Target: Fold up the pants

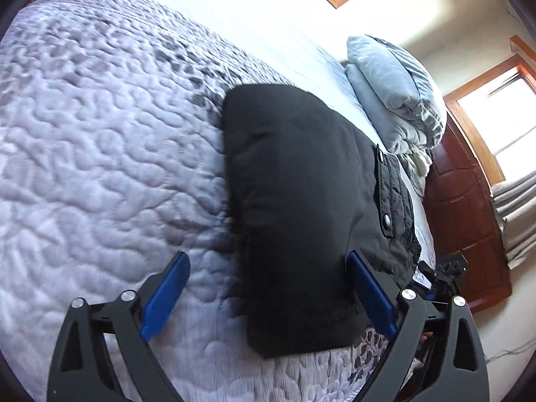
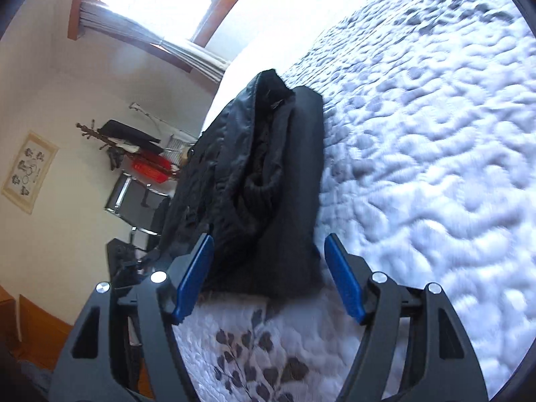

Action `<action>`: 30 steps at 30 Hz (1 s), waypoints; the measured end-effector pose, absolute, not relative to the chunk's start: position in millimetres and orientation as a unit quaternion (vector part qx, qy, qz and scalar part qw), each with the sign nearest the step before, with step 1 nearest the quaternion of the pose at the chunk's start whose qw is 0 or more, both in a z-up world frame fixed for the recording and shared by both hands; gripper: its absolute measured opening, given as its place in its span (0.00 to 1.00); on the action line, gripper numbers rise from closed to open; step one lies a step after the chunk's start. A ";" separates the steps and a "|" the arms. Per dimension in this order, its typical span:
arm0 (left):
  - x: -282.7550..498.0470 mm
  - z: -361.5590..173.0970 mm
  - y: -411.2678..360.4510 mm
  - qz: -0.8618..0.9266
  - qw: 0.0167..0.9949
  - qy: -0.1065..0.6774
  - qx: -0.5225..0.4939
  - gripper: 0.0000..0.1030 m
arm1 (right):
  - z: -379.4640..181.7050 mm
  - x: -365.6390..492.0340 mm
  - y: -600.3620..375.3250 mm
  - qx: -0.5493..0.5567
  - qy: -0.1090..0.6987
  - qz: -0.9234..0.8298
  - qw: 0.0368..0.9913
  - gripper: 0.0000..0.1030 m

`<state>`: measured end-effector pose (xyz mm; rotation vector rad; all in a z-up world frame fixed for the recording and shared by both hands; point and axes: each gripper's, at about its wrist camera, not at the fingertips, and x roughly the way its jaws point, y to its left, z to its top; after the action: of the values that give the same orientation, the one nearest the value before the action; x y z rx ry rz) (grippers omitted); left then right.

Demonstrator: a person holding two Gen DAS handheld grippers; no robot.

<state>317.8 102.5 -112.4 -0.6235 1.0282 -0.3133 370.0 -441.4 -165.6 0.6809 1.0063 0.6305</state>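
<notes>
The black pants (image 1: 294, 207) lie folded into a thick rectangle on the quilted bedspread (image 1: 100, 134). A black quilted jacket (image 1: 395, 194) with a snap button lies against their far side. My left gripper (image 1: 268, 261) is open and empty, its blue pads on either side of the pants' near end, just above them. In the right wrist view the pants (image 2: 294, 201) lie beside the jacket (image 2: 227, 174). My right gripper (image 2: 269, 244) is open and empty, straddling the pants' near edge.
A stack of folded grey-blue bedding (image 1: 398, 100) sits on the bed beyond the jacket. A dark wooden headboard (image 1: 469, 217) stands behind it. The bed's edge with a leaf print (image 2: 261, 351) is close to me. Room clutter (image 2: 147, 164) stands past the bed.
</notes>
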 end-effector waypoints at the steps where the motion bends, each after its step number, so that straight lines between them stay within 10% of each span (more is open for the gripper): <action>1: 312.9 -108.1 105.3 -0.139 0.815 0.481 -0.290 0.92 | -162.5 363.6 -445.2 0.309 0.463 0.285 0.780 0.67; 12: 234.5 -14.0 68.0 -0.048 0.878 0.445 -0.167 0.96 | -58.6 266.1 -419.4 0.182 0.408 0.180 0.876 0.89; 30: 149.0 52.5 0.2 -0.034 0.902 0.426 -0.054 0.96 | -8.7 184.6 -336.1 0.042 0.410 0.087 0.907 0.93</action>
<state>149.0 0.2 52.4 -0.1112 0.8813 -0.0703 184.6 -336.1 -8.7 0.0860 0.8465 0.1795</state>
